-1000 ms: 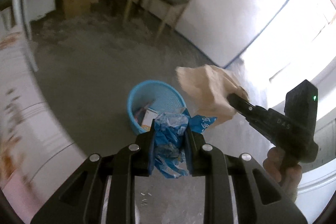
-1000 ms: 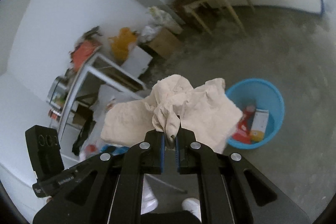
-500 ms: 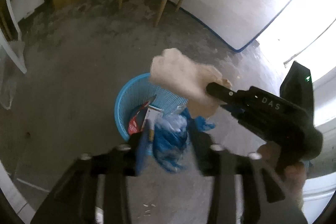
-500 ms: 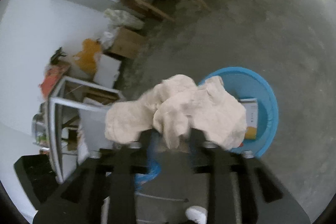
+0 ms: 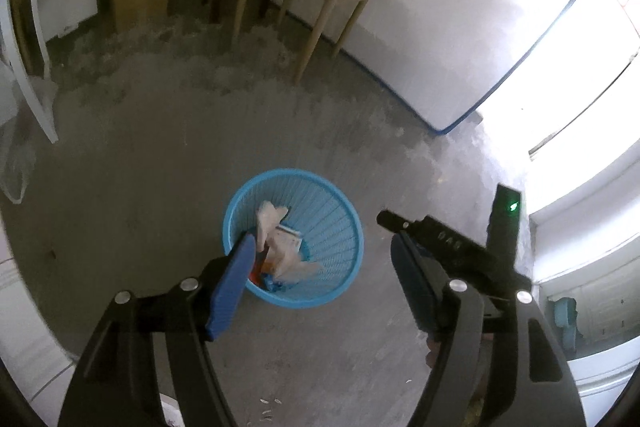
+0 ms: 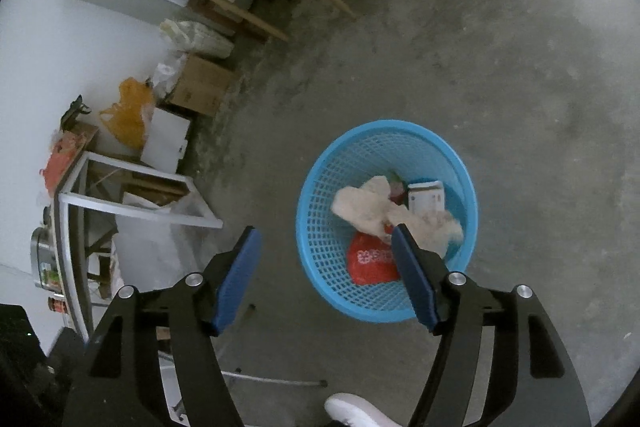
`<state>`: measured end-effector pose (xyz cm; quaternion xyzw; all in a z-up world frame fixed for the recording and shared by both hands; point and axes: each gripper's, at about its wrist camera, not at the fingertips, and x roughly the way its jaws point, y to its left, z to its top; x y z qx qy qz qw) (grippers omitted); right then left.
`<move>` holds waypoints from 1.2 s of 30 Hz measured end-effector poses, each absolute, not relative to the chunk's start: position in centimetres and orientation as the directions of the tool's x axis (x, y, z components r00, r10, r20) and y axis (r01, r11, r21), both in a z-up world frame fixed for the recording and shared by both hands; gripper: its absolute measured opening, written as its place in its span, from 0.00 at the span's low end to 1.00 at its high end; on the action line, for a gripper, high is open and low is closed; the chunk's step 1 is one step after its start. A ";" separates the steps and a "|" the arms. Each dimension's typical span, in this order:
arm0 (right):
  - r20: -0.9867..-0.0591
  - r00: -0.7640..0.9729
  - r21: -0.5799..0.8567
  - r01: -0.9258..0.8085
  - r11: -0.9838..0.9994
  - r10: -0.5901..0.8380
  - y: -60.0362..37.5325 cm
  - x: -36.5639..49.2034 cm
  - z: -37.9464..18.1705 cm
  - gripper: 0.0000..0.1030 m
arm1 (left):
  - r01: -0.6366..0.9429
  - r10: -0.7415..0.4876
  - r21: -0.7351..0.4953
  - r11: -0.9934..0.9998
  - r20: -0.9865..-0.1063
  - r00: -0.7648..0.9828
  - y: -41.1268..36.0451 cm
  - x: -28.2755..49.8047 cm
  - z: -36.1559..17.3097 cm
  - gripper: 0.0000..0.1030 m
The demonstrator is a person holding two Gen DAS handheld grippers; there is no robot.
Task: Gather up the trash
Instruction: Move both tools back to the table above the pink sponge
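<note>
left wrist view: left gripper [image 5: 324, 259] jaws opening, nothing between them, above blue basket [image 5: 340, 203] holding the trash; right wrist view: right gripper [image 6: 326, 251] jaws likewise opening and empty, beige cloth [image 6: 376, 209] lies in the basket; advise spreading fully before withdrawing clear of the rim.

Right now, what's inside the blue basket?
In the blue basket: a crumpled beige cloth on top, a red packet, a white carton, and a blue scrap. Whatever lies beneath the cloth is covered.
</note>
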<state>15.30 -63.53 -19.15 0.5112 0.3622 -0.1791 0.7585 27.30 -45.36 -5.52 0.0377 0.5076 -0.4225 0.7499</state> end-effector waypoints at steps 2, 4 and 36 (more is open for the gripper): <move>-0.726 0.681 0.647 0.631 0.428 0.094 -62.9 14.8 -18.3 0.63 | 0.674 -0.618 -0.387 0.629 -0.775 0.132 -44.1 26.8 -3.9 0.66; -0.712 0.696 0.652 0.603 0.460 0.097 -61.9 14.3 -16.8 0.63 | 0.688 -0.646 -0.397 0.608 -0.751 0.138 -41.7 25.8 -1.7 0.67; -0.780 0.545 0.323 -0.070 0.944 0.307 -23.8 18.2 -2.5 0.88 | 0.467 -0.464 -0.165 0.869 -0.598 0.653 -1.4 9.7 2.3 0.85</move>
